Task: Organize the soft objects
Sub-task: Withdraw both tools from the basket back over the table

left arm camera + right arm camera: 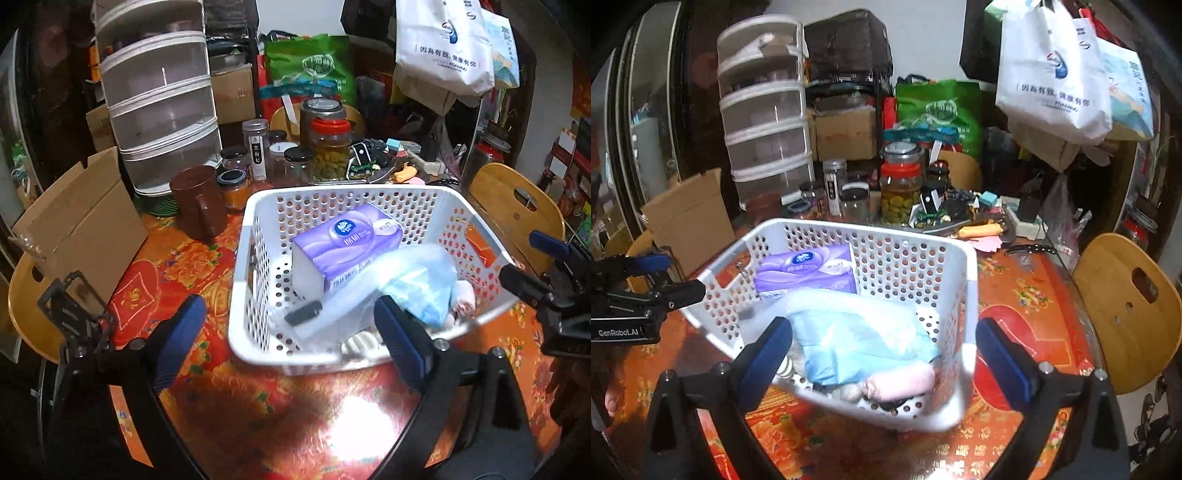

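Note:
A white perforated basket (255, 266) stands on the red floral table; it also shows in the right wrist view (908, 258). It holds a purple tissue pack (343, 243) (809, 269), a clear bag of light blue masks (417, 284) (857, 339), a pink rolled cloth (901, 380), a small black object (303, 313) and a white ribbed item (360, 341). My left gripper (291, 328) is open over the basket's near left corner, empty. My right gripper (882, 354) is open over the basket's near right corner, empty; it shows in the left view (532, 258).
Behind the basket stand a brown mug (201, 218), several glass jars (330, 151), and a clear drawer tower (159, 103). A cardboard box (85, 221) lies at left. Wooden chair backs (1126, 314) flank the table. Bags (1052, 74) hang at back right.

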### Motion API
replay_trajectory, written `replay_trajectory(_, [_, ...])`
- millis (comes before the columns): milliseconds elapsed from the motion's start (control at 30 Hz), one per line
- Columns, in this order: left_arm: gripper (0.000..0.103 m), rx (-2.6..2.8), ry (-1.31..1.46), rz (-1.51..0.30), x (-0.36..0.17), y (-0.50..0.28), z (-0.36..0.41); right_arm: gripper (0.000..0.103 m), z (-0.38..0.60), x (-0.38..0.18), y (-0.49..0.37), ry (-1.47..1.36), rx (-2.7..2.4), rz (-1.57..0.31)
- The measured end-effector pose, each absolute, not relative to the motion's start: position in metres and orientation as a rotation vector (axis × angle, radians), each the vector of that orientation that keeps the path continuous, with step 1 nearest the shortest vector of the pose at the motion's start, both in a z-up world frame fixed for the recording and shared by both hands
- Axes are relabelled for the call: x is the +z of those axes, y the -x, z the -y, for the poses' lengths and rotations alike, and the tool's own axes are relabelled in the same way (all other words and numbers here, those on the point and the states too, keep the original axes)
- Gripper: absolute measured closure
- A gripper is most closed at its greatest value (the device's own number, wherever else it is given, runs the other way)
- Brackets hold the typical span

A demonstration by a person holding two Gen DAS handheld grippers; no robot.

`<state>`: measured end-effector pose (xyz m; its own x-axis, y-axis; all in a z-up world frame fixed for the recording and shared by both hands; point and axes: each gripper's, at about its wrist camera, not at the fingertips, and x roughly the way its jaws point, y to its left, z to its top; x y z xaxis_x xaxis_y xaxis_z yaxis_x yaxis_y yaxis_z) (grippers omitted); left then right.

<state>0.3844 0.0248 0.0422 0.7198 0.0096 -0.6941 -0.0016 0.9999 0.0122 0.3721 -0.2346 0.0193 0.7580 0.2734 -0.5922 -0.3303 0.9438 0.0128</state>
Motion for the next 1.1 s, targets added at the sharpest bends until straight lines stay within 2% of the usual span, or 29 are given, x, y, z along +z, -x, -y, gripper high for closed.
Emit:
replay_trajectory(200, [0.0,-0.069,0.008,-0.727,0.043,-0.333,-0.022,0.002,0.244,0.023,-0.333,0.074,0.355,-0.634])
replay_trajectory(433, [0.0,-0.028,-0.042,-0.67,0.045,-0.252,-0.008,0.002,0.254,0.026,-0.269,0.095,0.31,-0.593])
replay_trajectory(767, [0.0,-0.004,0.06,-0.655,0.051,-0.139,-0.008,0.002,0.272,0.021,-0.169,0.088,0.245,-0.6])
replay_trajectory(1100, [0.0,0.001,0.061,-0.601,0.08,-0.103,0.006,0.002,0.277,0.026,-0.13,0.063,0.231,-0.595])
